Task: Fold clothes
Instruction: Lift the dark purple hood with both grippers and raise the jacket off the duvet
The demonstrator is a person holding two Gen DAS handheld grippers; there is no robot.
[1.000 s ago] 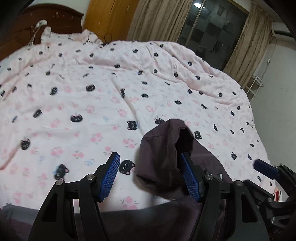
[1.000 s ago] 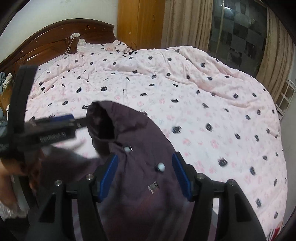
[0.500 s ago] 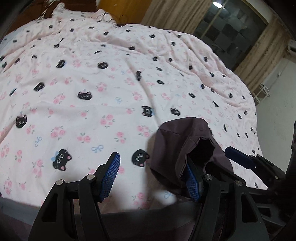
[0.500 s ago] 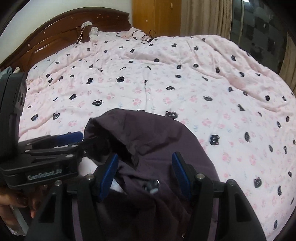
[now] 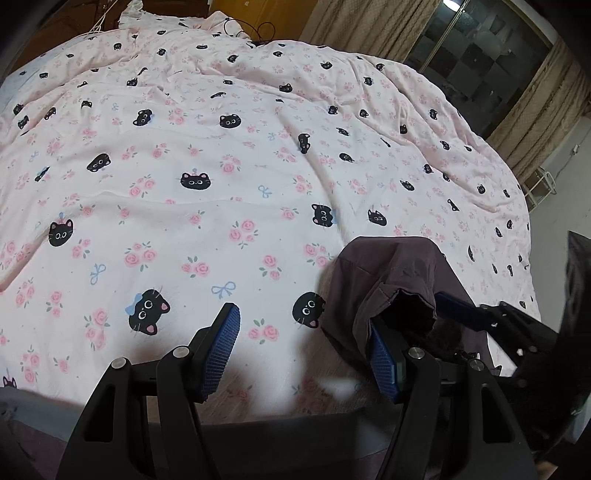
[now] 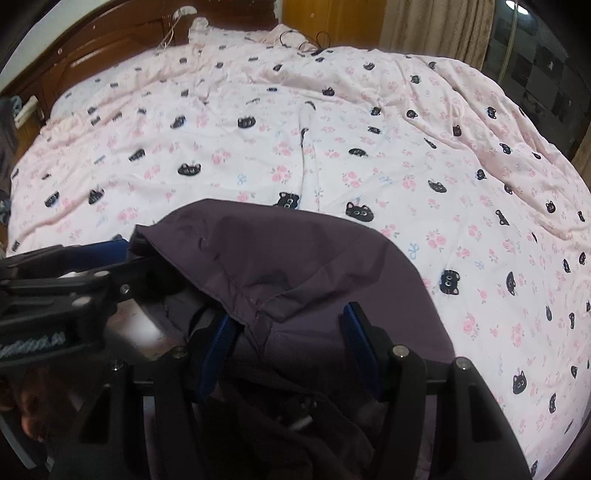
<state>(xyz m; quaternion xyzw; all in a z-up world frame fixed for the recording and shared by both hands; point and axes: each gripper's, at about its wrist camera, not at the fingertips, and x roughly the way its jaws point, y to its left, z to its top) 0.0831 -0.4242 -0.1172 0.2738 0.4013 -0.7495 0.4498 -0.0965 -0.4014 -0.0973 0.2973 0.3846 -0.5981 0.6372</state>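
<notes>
Through the left wrist camera, I am looking along my left gripper (image 5: 304, 350), whose two blue-padded fingers (image 5: 221, 347) are standing wide apart with nothing pinched between them. They are hovering just above a pink bedspread (image 5: 221, 177) printed with black cat faces, roses and blue bows, which is filling most of the view. A dark purple garment (image 5: 373, 277) is lying bunched at the near right of the bed, its open cuff or hem draping over the tip of my right-hand finger. Just right of it, the right gripper (image 5: 476, 317) is reaching in from the side, partly covered by cloth. Beige curtains (image 5: 369, 26) and a dark window (image 5: 487, 48) are showing at the far right.

Through the right wrist camera, I am seeing my right gripper (image 6: 291, 343) with its fingers spread fairly wide, and the purple garment (image 6: 295, 266) is lying heaped over and between them. The jaws are not closing on it; the cloth is resting loose across them. The garment is sitting at the near edge of the bedspread (image 6: 406, 147). From the near left, the left gripper (image 6: 96, 258) is pointing toward the garment's left fold, one finger tucking under its edge. A dark wooden headboard (image 6: 103, 48) is running along the far left.
</notes>
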